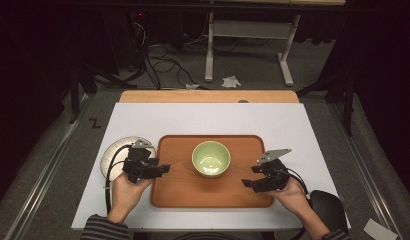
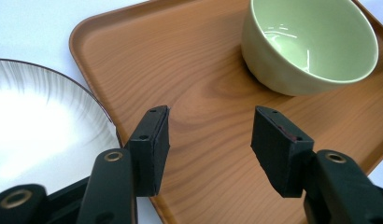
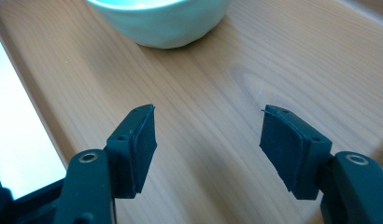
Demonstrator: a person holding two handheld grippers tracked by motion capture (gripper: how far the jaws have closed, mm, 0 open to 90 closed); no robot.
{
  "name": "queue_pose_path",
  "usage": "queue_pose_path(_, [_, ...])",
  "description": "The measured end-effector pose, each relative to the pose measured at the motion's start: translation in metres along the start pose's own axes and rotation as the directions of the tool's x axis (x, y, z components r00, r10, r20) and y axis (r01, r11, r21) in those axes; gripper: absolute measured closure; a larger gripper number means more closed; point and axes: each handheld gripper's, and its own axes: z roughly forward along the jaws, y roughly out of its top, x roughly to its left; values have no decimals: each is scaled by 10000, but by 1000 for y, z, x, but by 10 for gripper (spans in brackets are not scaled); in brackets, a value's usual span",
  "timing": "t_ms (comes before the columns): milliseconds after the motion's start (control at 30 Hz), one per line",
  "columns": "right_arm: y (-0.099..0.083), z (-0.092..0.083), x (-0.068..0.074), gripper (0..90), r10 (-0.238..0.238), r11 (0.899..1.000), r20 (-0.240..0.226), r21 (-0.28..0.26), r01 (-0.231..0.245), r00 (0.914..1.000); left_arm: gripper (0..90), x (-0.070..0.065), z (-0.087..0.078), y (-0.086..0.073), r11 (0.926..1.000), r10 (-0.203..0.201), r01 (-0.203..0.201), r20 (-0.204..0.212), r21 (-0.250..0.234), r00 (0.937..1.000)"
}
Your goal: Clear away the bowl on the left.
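flanking the green bowl (image 1: 211, 158) on the tray (image 1: 173, 192), left gripper (image 1: 162, 168) and right gripper (image 1: 249, 176) jaws spread, empty; next probably closing in on its sides.

We look down from above the table (image 1: 203, 117), our two gripper cameras close over the shared tray (image 2: 189, 70) and bowl (image 2: 311, 46).

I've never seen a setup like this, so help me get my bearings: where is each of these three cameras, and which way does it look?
High view: above the person's side, looking forward and down on the tray; forearms and hands show.
Left gripper view: rides the left hand-held gripper, facing the green bowl and plate; its open jaws show.
Right gripper view: rides the right hand-held gripper, facing the bowl; open jaws show.
All share tray and bowl.
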Motion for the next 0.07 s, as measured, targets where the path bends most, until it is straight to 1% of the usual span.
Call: queue_pose_path(67, [0,0,0,376,36,10000,30,37,-36,10000,460,0,1,0,10000,7,-7,13,72,10000])
